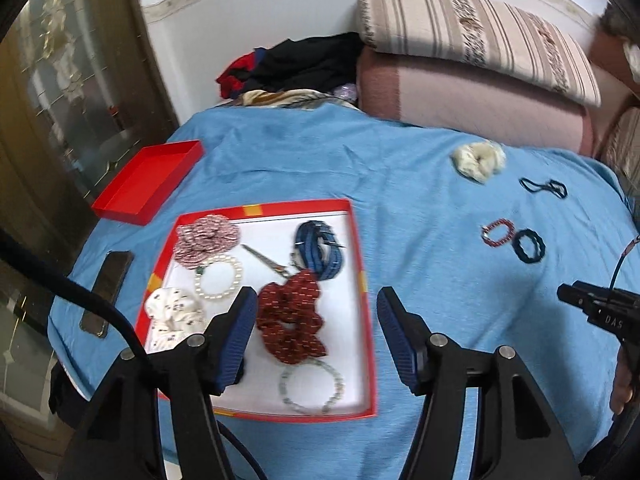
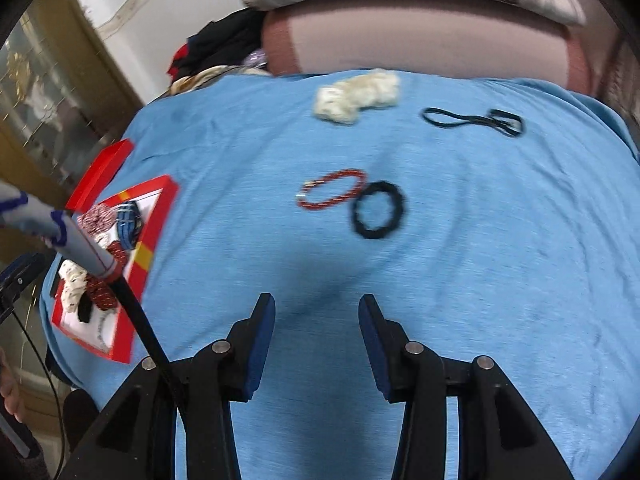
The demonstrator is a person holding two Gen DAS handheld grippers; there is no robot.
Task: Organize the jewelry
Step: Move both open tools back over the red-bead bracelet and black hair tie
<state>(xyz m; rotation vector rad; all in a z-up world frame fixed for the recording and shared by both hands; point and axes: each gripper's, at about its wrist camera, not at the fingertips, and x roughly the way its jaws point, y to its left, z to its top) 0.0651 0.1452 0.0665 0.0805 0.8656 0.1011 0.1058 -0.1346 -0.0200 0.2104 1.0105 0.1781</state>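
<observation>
You're in a home bedroom: ahead of your grippers lies a blue bedsheet [image 1: 400, 168], with folded quilts [image 1: 472, 60] beyond and a glass-fronted cabinet [image 1: 60, 80] to their left.

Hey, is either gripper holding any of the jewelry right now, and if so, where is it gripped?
Nothing is held. The left gripper hangs open above the red tray, and the right gripper is open over bare blue cloth.

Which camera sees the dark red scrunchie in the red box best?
The left wrist view: the dark red scrunchie lies whole and close in the red box. In the right wrist view it is small, blurred and partly hidden behind a sleeve at the left edge.
</observation>
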